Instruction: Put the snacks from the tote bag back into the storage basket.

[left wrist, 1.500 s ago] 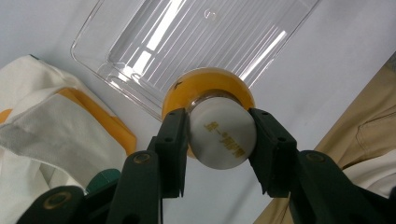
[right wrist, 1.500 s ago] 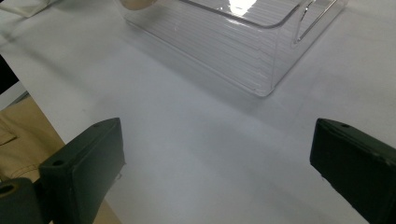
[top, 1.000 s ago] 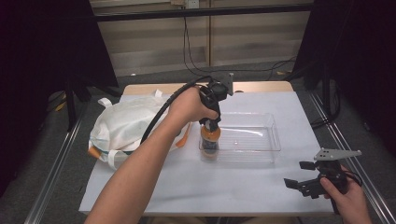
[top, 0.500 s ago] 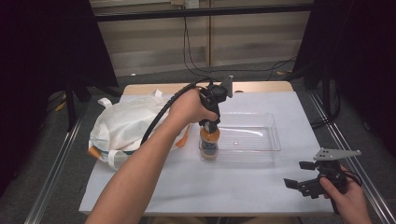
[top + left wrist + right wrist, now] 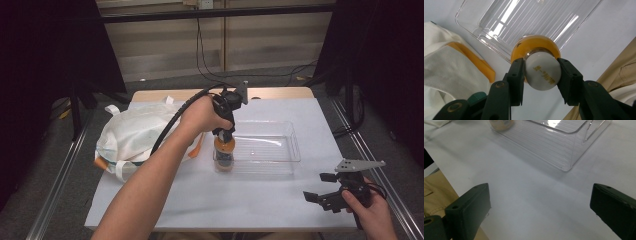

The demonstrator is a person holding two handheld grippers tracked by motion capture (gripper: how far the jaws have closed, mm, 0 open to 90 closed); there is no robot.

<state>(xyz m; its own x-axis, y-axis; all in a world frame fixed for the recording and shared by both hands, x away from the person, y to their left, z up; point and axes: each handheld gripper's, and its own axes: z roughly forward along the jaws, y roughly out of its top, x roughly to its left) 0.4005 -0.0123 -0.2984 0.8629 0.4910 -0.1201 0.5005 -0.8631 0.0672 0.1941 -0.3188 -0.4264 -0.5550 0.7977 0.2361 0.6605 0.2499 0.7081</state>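
A bottle (image 5: 224, 152) with a white cap and an orange shoulder stands upright at the left end of the clear plastic tray (image 5: 295, 150). My left gripper (image 5: 225, 132) points down and is shut on its cap. In the left gripper view both jaws press the sides of the white cap (image 5: 543, 75), with the orange shoulder (image 5: 534, 43) and the ribbed tray (image 5: 499, 27) below. My right gripper (image 5: 320, 186) rests at the table's near right, open with nothing between its jaws. In the right gripper view the right gripper (image 5: 541, 202) faces bare tabletop, the tray (image 5: 554, 147) beyond it.
A white cloth bag (image 5: 135, 135) with orange trim lies at the table's left, close to the tray. The bag (image 5: 446, 67) sits beside the bottle in the left gripper view. White sheet covers the table (image 5: 225, 200); metal rails run along both sides.
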